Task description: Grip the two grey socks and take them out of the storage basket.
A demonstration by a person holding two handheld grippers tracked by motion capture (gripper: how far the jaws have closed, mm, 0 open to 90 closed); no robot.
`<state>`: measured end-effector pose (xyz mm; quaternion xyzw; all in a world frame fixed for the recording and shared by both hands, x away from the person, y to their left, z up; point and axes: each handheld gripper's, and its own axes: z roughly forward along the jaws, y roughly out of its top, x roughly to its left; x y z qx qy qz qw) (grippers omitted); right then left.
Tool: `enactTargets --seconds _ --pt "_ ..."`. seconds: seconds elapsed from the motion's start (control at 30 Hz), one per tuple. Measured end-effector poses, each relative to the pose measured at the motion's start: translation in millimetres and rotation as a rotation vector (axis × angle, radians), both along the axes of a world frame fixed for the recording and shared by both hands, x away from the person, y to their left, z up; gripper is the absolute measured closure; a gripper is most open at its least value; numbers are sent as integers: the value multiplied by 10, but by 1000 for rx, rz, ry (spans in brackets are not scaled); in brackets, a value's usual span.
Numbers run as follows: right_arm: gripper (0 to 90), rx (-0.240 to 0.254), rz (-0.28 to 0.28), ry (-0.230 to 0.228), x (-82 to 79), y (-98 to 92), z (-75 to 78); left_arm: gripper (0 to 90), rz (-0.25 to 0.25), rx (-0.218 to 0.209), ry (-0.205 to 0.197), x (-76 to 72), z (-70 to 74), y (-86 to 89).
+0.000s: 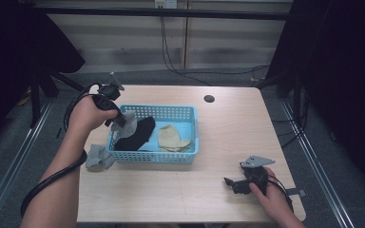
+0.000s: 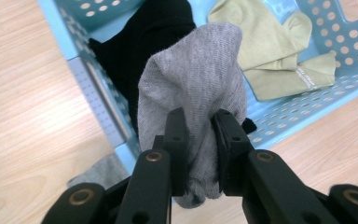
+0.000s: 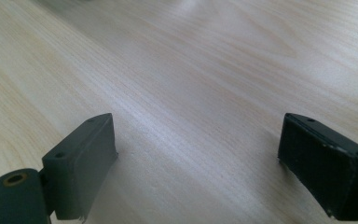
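My left gripper (image 1: pixel 119 121) is shut on a grey sock (image 2: pixel 193 93) and holds it in the air over the left end of a light blue perforated basket (image 1: pixel 190 114). The same sock (image 1: pixel 128 122) hangs beside the gripper in the high view. Inside the basket lie a black sock (image 1: pixel 138 134) and a pale yellow sock (image 1: pixel 172 138); in the left gripper view the black sock (image 2: pixel 154 32) and the yellow sock (image 2: pixel 279 56) lie below the held one. My right gripper (image 1: pixel 231 183) rests low near the table's front right, jaws open with nothing between them (image 3: pixel 198 158).
Another grey sock (image 1: pixel 99 157) lies crumpled on the wooden table (image 1: pixel 228 123) just outside the basket's left front corner. A round cable hole (image 1: pixel 209 99) sits at the back of the table. Black frame posts and cables stand behind and to both sides.
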<state>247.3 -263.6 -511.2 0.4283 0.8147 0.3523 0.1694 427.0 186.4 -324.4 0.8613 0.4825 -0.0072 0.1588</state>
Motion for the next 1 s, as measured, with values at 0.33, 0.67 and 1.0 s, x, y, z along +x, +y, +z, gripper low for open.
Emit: enactTargets --seconds 0.33,0.67,1.0 --pt "106 0 0 1 0 1 0 770 39 11 -1 -40 10 232" --pt "106 0 -1 1 0 1 1 769 84 10 4 -81 -59 495" --pt "106 1 -2 0 -1 1 0 768 140 5 7 -133 -148 721"
